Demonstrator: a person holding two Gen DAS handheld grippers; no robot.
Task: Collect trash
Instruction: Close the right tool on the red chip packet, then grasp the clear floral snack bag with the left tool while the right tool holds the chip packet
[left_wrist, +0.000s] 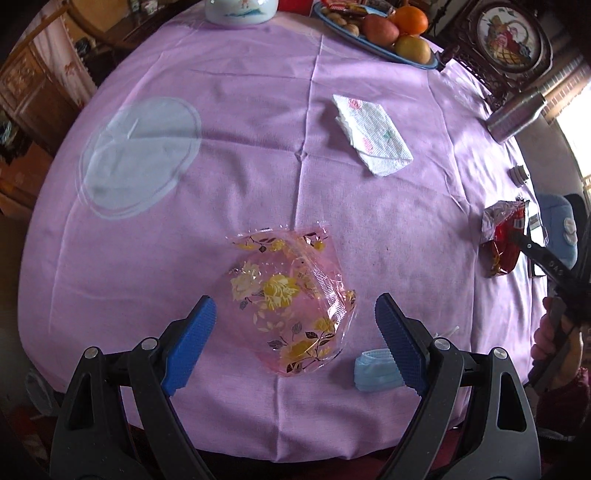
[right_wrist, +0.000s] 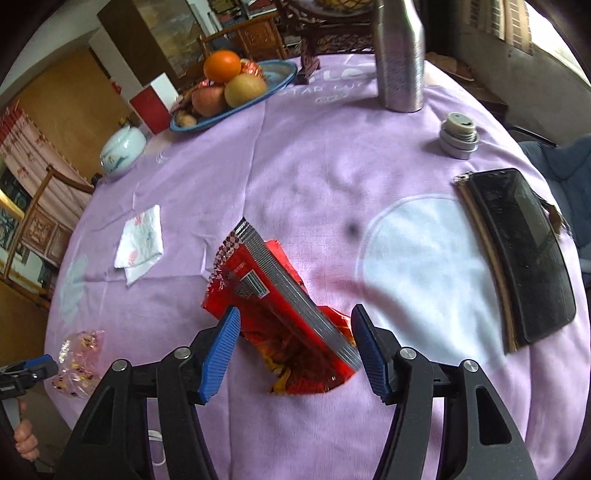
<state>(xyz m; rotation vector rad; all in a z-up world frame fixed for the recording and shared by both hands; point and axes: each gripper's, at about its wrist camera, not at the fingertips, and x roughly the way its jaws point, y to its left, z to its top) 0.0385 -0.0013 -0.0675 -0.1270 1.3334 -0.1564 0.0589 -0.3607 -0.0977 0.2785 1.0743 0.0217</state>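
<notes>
You are only getting started on the trash: every piece in view is still lying on the round tabletop (left_wrist: 258, 147) under its lilac cloth, and no bin or bag is showing in either view, so I cannot tell where you are meaning to put it. Your left gripper (left_wrist: 295, 317) is hanging over the clear pink plastic wrapper printed with yellow flowers (left_wrist: 291, 299), its jaws standing wide apart on either side of the wrapper and not pressing on it. Your right gripper (right_wrist: 295, 328) is pointing down at the crumpled red and silver foil snack packet (right_wrist: 280, 317); its jaws are standing either side of the packet, about half apart, and the pads do not look to be pinching the foil yet. Still waiting for you are the folded white paper napkin with pink print (left_wrist: 371, 134) further across the cloth and the pale blue crumpled face mask (left_wrist: 375, 373) near the table edge, just beside your left gripper. Judging from this, nothing is collected so far, and four pieces are remaining.
</notes>
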